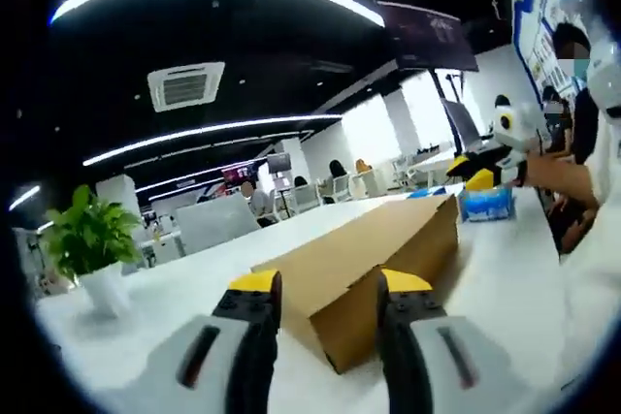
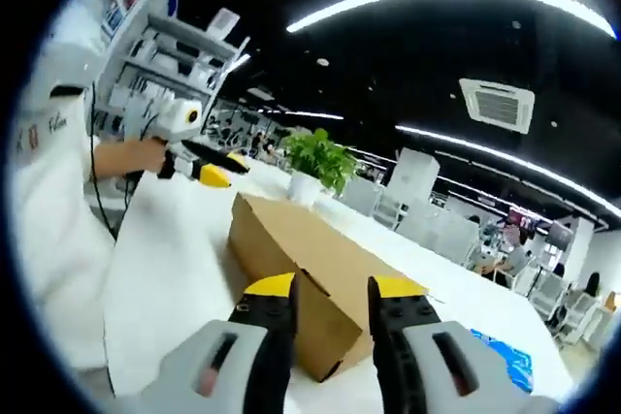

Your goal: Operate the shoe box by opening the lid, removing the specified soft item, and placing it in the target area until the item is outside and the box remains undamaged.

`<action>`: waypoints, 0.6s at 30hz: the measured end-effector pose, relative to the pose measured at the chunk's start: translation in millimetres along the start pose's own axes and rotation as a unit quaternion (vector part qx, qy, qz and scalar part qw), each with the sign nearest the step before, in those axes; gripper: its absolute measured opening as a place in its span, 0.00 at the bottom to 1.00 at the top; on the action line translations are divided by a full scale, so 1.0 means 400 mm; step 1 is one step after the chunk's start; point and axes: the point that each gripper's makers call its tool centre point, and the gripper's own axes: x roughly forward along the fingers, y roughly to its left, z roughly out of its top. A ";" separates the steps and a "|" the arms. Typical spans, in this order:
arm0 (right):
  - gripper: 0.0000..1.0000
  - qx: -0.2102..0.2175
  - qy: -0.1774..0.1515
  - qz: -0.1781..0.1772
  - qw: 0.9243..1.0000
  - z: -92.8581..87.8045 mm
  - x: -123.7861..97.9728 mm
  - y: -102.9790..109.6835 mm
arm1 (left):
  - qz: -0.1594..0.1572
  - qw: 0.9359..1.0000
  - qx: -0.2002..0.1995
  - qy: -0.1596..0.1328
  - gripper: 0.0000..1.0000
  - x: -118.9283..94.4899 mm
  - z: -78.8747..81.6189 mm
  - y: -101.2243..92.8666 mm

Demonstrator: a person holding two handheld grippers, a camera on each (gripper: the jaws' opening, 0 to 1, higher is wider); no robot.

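On the white table (image 1: 505, 269), with both grippers' jaws parted and empty, bring the left gripper (image 1: 330, 283) and right gripper (image 2: 330, 288) to the closed shoe box (image 1: 374, 259) lid edge and lift evenly to avoid tearing cardboard.

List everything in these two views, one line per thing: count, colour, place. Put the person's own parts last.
Closed brown cardboard shoe box: one, brown, lying on the table just ahead of both grippers, lid on.
White table: one, white, under the box.
Green potted plant in a white pot: one, green and white, on the table beyond the box's end.
Blue packet: one, blue, on the table past the box.
Ceiling air vent: one, white, overhead.
Office chairs: several, pale, in the background.
Left gripper: one, grey with yellow tips, open, facing the box.
Right gripper: one, grey with yellow tips, open, at the box's other end.
Person's sleeve: one, white, beside the table.
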 end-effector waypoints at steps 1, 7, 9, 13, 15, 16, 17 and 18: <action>0.30 0.018 -0.011 -0.007 1.000 0.010 -0.006 -0.012 | -0.004 1.000 -0.027 -0.011 0.40 -0.002 0.010 0.000; 0.41 0.085 -0.030 -0.010 0.996 0.036 -0.025 -0.032 | -0.029 0.987 -0.145 -0.061 0.55 -0.008 0.057 0.005; 0.48 0.078 -0.027 -0.012 0.996 0.036 -0.026 -0.029 | -0.030 0.987 -0.145 -0.059 0.52 -0.013 0.056 0.009; 0.48 0.110 -0.017 -0.003 0.994 0.035 -0.023 -0.022 | -0.031 0.990 -0.136 -0.038 0.46 -0.012 0.038 0.009; 0.46 0.123 -0.006 -0.008 0.992 0.028 -0.020 -0.028 | -0.017 0.992 -0.124 -0.033 0.51 -0.012 0.031 0.019; 0.45 0.133 0.005 -0.011 0.991 0.021 -0.020 -0.028 | -0.013 0.992 -0.121 -0.029 0.52 -0.013 0.028 0.021; 0.46 0.142 0.011 -0.020 0.990 0.017 -0.021 -0.032 | -0.007 0.992 -0.121 -0.024 0.54 -0.013 0.023 0.026; 0.48 0.146 0.009 -0.021 0.989 0.020 -0.021 -0.033 | -0.005 0.992 -0.121 -0.023 0.55 -0.013 0.022 0.028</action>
